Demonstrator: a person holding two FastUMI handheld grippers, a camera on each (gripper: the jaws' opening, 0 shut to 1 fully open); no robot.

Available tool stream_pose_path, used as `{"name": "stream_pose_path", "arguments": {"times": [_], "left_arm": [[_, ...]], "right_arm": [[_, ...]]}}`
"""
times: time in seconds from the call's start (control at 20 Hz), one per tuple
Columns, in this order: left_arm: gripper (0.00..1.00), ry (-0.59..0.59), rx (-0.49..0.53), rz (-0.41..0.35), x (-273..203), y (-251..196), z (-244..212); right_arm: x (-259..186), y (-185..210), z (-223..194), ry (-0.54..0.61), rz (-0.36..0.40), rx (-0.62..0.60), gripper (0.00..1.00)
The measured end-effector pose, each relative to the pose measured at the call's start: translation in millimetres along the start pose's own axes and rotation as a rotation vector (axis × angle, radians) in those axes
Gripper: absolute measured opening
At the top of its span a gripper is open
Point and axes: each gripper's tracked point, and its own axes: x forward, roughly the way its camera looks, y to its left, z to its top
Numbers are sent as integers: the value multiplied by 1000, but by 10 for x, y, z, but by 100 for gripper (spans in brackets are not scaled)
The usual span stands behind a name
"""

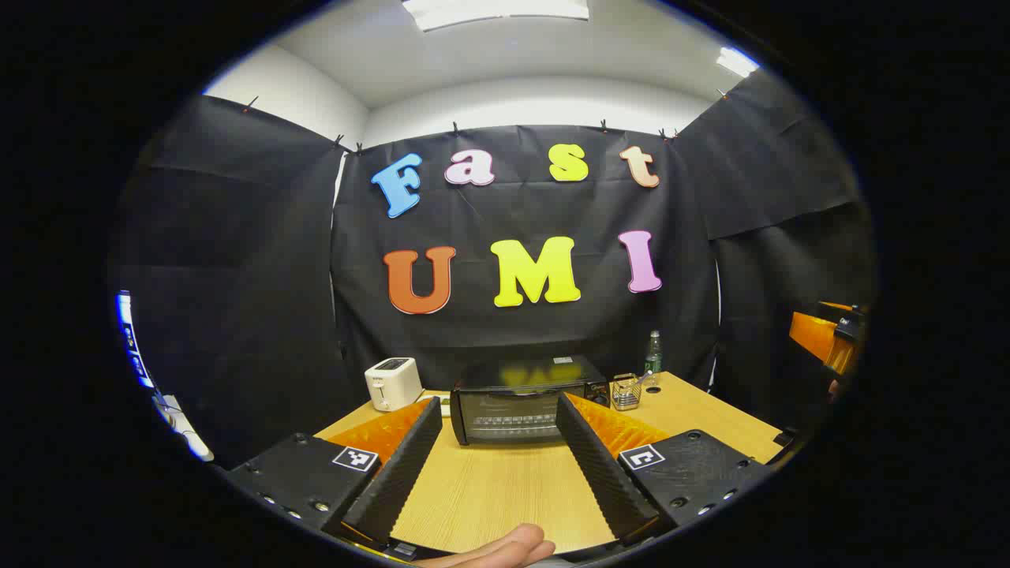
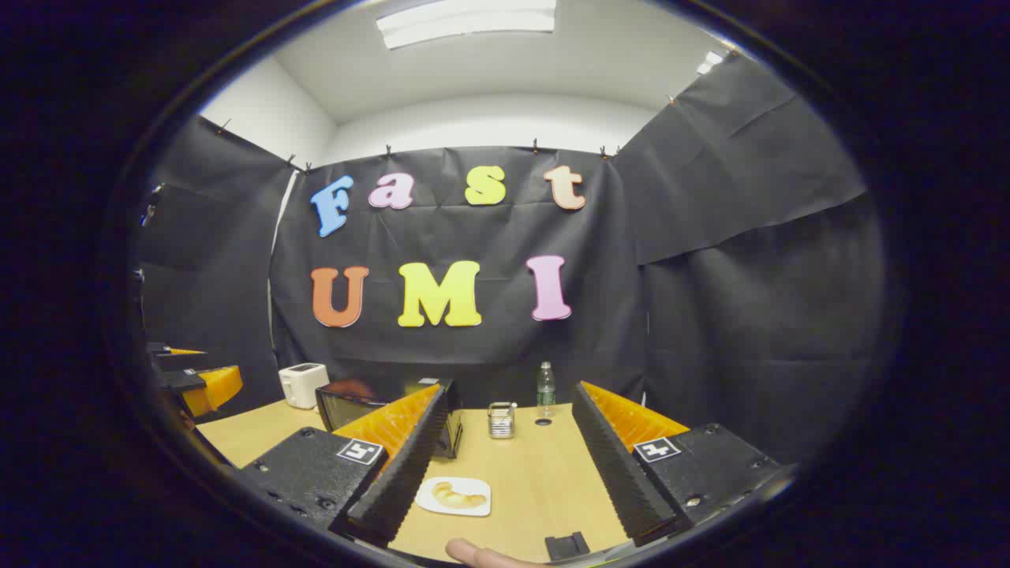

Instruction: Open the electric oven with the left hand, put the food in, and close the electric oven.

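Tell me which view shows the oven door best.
The left gripper view: the electric oven stands straight ahead between the open left gripper fingers, its glass door facing the camera and closed. In the right gripper view the oven sits off to the left at an angle, partly hidden behind one finger of the right gripper.

Left gripper view is riding low over the table, looking level toward the back wall, facing the oven head-on between its own two fingers. Oven is sitting well ahead, not close.

Right gripper view is also looking at the back wall from low over the table, but sitting further right: oven is falling left, partly hidden behind its left finger, and a plate is lying near, just below.

Both views are sharing the oven, toaster, bottle, metal holder and tabletop. Each is catching the other gripper at its edge.
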Motion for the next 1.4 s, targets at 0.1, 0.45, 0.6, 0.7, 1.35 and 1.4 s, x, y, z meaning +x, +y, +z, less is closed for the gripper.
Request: {"name": "stream_pose_path", "arguments": {"times": [0.1,0.45,0.6,0.7,1.35,1.4], "left_arm": [[95,-4,-2,0,11,-25,20],[95,-7,-13,6,59,-21,62],[95,2,-56,-18,75,-106,82],[95,-14,-50,-17,99,-89,138],[95,21,-109,-123,1499,-281,-71],[95,39,-107,-135,1650,-272,-146]], "right_arm": [[-18,-79,51,-20,-29,-12,97],[56,-1,-9,5,8,-33,97],[73,-156,-59,14,-22,-21,97],[43,-166,-105,20,-15,-32,97],[0,-213,-30,-34,24,-40,97],[4,-215,-43,-37,35,-35,97]]}}
